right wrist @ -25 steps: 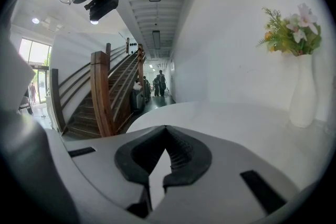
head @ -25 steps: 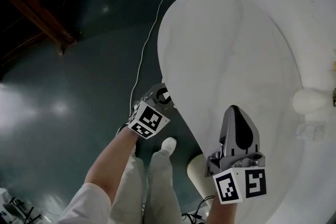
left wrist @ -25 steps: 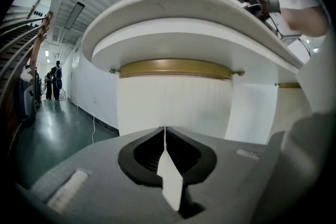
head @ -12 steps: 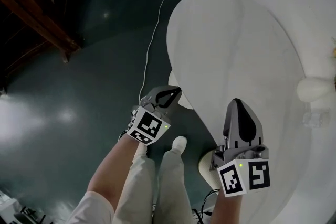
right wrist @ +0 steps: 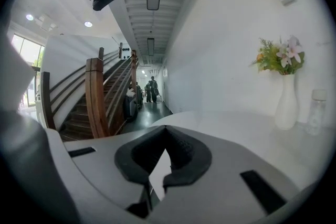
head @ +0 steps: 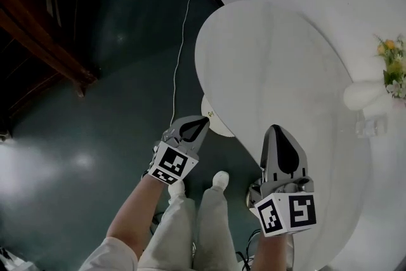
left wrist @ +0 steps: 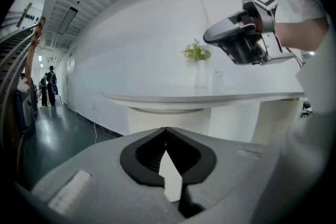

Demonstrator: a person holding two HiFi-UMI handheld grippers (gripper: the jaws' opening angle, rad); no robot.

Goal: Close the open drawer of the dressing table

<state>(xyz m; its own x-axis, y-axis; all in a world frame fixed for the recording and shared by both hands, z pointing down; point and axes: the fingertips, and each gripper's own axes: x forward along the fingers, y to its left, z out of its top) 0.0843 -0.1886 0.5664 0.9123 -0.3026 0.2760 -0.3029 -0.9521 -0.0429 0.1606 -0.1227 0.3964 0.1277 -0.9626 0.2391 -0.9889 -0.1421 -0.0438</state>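
Observation:
The white dressing table has a broad rounded top. A white rounded part juts out from under the top's near edge; I cannot tell whether it is the drawer. My left gripper is shut with nothing in it, its tips just short of that part. In the left gripper view the left gripper faces the table's edge and the curved white body below it. My right gripper hovers over the top's near side, shut and empty. In the right gripper view it points along the tabletop.
A white vase with flowers and a clear glass stand at the top's right side. A white cable runs across the dark floor. A wooden staircase stands at left. The person's legs and a white shoe are below the grippers.
The left gripper has turned its tips toward the table's edge, and the white part under that edge has come into sight. The flowers have entered the view. The right gripper rose slightly.

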